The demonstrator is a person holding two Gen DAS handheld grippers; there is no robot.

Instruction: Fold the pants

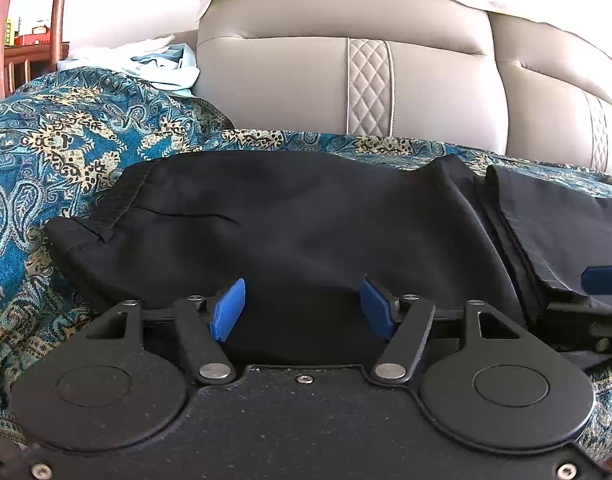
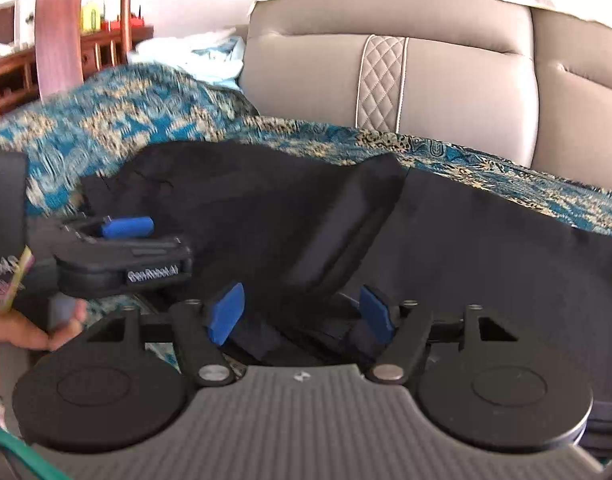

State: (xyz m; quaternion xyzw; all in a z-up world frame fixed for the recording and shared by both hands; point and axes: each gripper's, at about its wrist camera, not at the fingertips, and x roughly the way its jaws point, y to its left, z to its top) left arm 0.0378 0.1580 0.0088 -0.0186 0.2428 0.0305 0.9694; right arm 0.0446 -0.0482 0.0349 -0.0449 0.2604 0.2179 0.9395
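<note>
Black pants [image 1: 306,220] lie flat on a blue patterned cloth, waistband [image 1: 125,196] at the left, legs running right; they also show in the right wrist view [image 2: 466,248]. A folded edge of a leg [image 1: 518,232] lies across them at the right. My left gripper [image 1: 301,304] is open, its blue pads over the near edge of the pants, holding nothing. My right gripper [image 2: 301,312] is open over the pants' near edge beside a raised fold [image 2: 338,232]. The left gripper [image 2: 125,240] shows in the right wrist view at the left, open.
The blue and gold patterned cloth [image 1: 65,152] covers the seat of a beige leather sofa [image 1: 289,80]. Crumpled light clothes [image 1: 161,60] lie at the back left. A wooden chair and shelf [image 2: 57,40] stand far left. A hand [image 2: 25,332] holds the left gripper.
</note>
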